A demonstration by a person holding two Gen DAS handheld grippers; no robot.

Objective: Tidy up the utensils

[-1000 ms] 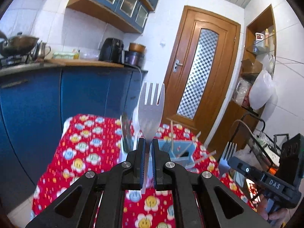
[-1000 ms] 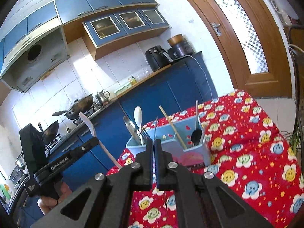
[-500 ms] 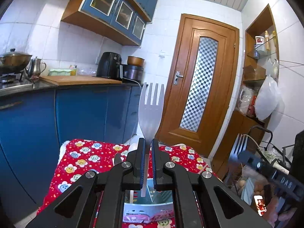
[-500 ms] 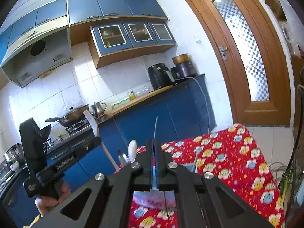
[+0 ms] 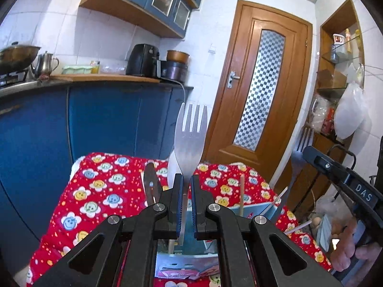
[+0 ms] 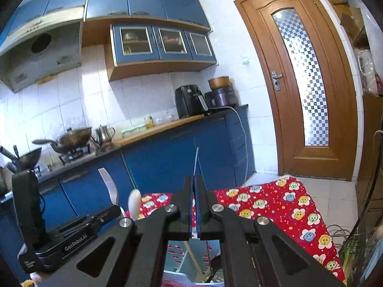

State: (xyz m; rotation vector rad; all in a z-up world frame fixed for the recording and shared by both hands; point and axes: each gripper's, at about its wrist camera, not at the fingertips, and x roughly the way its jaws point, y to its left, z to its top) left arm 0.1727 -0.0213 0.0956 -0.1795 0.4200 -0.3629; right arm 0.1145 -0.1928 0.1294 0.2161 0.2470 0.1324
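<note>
Left gripper point(image 5: 184, 186) clamping flat silver metal fork point(image 5: 190, 138) tines-up, right gripper point(image 6: 194, 186) pinching thin second fork point(image 6: 196, 160) edge-on; both hovering over light-blue plastic utensil caddy point(image 5: 253, 211), likely for handle-first slotting.

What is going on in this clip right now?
A person holds two sets of tongs above a light blue utensil caddy on a red flower-print tablecloth. The left tongs are shut on a silver metal fork, tines up. The right tongs are shut on a second silver fork, seen edge-on from their own camera. Neither fork is in the caddy yet, which already holds several utensils.
</note>
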